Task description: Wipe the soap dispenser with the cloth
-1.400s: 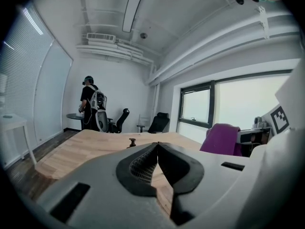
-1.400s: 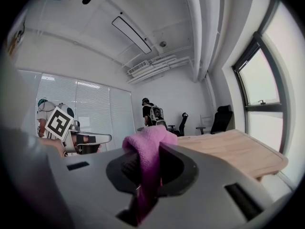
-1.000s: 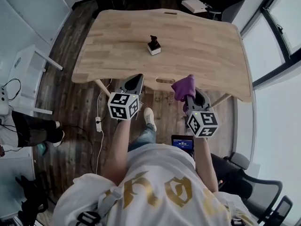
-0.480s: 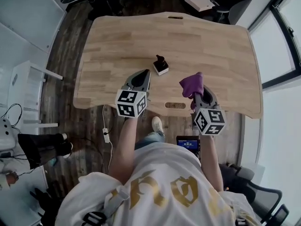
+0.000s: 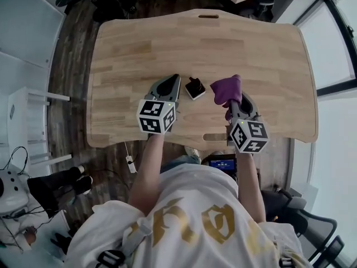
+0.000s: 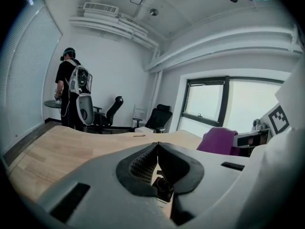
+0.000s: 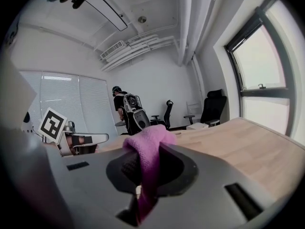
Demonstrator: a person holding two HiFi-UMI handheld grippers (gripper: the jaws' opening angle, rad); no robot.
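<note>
The soap dispenser (image 5: 194, 87), small with a white base and a dark pump top, stands on the wooden table (image 5: 139, 43) between my two grippers. My left gripper (image 5: 176, 78) hovers just left of it, jaws shut with nothing in them. In the left gripper view the dispenser (image 6: 164, 189) shows only through the gap under the jaws, low and dark. My right gripper (image 5: 233, 95) is to the dispenser's right, shut on a purple cloth (image 5: 225, 88) that bunches out ahead of its tips. The cloth (image 7: 147, 151) fills the jaws in the right gripper view.
Near the table's front edge is a slot (image 5: 212, 137); another slot (image 5: 208, 16) is at the far edge. Office chairs (image 6: 159, 118) stand beyond the table. A person (image 6: 71, 95) with a backpack stands at the far wall. A phone (image 5: 222, 163) hangs at my waist.
Both grippers have moved forward from the near table edge, out over the table, and now flank the dispenser. The cloth stayed in the right gripper.
</note>
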